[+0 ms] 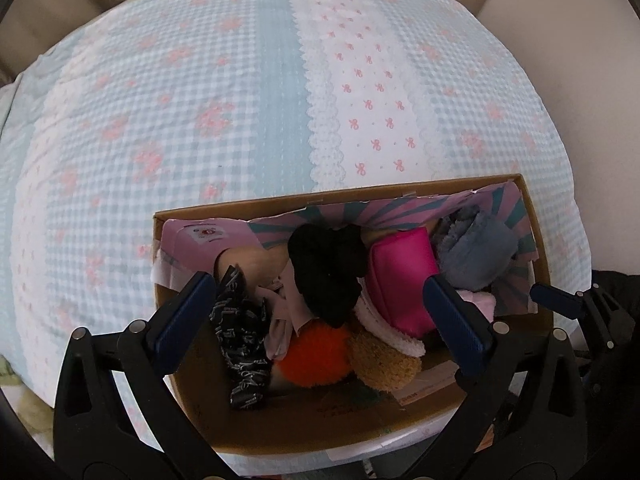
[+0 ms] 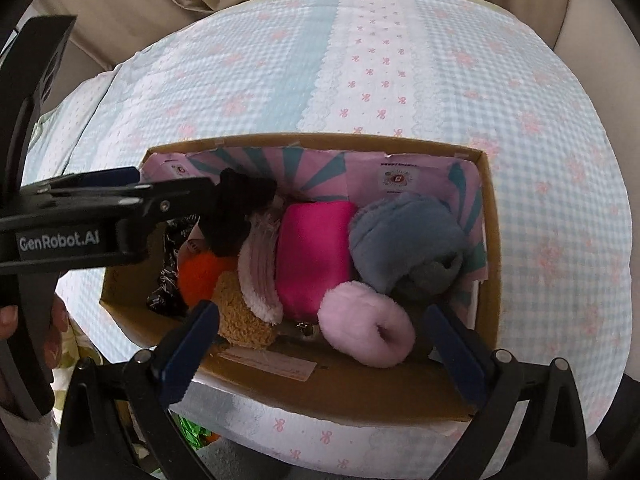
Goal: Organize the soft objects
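Black fuzzy soft toy (image 1: 326, 270) perched atop brown cardboard box (image 2: 490, 248) pile; my left gripper (image 1: 320, 328) and right gripper (image 2: 320, 340) both spread, empty; careless grab may topple it

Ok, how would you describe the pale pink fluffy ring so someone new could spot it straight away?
Find the cardboard box on the checked blue bedspread. Inside, at its near right end, the pale pink fluffy ring lies in front of the magenta pouch and the grey-blue fleece roll. Alone among them it is doughnut-shaped, with a hole through it.
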Demonstrator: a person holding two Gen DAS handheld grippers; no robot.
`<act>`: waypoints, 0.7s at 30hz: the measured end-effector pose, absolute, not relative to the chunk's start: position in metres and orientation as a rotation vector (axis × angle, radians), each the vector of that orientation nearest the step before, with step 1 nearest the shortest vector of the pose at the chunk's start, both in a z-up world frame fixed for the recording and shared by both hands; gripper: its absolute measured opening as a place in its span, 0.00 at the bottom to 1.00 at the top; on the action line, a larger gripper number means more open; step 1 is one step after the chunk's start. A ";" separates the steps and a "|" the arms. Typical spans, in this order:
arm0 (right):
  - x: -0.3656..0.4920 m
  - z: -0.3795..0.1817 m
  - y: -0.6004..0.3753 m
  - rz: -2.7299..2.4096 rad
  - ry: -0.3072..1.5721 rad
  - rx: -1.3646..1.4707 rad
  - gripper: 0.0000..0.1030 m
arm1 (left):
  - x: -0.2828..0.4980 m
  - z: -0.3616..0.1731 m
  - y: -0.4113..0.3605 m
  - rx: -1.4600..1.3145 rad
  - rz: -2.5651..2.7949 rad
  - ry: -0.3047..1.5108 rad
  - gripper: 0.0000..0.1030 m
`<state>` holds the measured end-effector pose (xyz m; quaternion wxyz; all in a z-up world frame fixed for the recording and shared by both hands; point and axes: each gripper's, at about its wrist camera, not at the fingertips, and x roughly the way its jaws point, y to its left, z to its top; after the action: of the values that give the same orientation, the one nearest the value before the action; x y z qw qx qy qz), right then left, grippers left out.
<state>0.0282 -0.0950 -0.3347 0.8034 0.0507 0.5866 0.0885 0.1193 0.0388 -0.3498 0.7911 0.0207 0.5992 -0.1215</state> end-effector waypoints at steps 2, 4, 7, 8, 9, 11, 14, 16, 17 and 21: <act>0.029 -0.331 -0.097 0.188 1.255 0.116 1.00 | 0.118 -0.346 0.040 0.040 -0.255 1.286 1.00; 0.030 -0.326 -0.097 0.188 1.251 0.111 1.00 | 0.117 -0.341 0.041 0.035 -0.251 1.281 1.00; 0.031 -0.314 -0.098 0.185 1.229 0.113 1.00 | 0.115 -0.330 0.043 0.033 -0.243 1.268 1.00; 0.031 -0.307 -0.098 0.181 1.218 0.112 1.00 | 0.114 -0.323 0.044 0.035 -0.239 1.260 1.00; 0.032 -0.301 -0.099 0.183 1.211 0.112 1.00 | 0.113 -0.318 0.045 0.035 -0.236 1.254 1.00; 0.032 -0.284 -0.100 0.183 1.191 0.109 1.00 | 0.109 -0.302 0.046 0.032 -0.231 1.235 1.00; 0.032 -0.255 -0.104 0.178 1.165 0.118 1.00 | 0.104 -0.271 0.049 0.025 -0.224 1.198 1.00; 0.032 -0.229 -0.109 0.167 1.144 0.136 1.00 | 0.100 -0.249 0.051 0.024 -0.214 1.170 1.00; 0.032 -0.219 -0.111 0.156 1.132 0.140 1.00 | 0.096 -0.232 0.052 0.020 -0.210 1.144 1.00; 0.026 -0.155 -0.122 0.086 1.046 0.144 1.00 | 0.082 -0.176 0.056 0.022 -0.187 1.057 1.00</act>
<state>0.0261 -0.1222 -0.1549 0.8630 0.0689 0.4987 0.0409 0.0821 0.0562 -0.1756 0.8593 0.0106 0.5036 -0.0891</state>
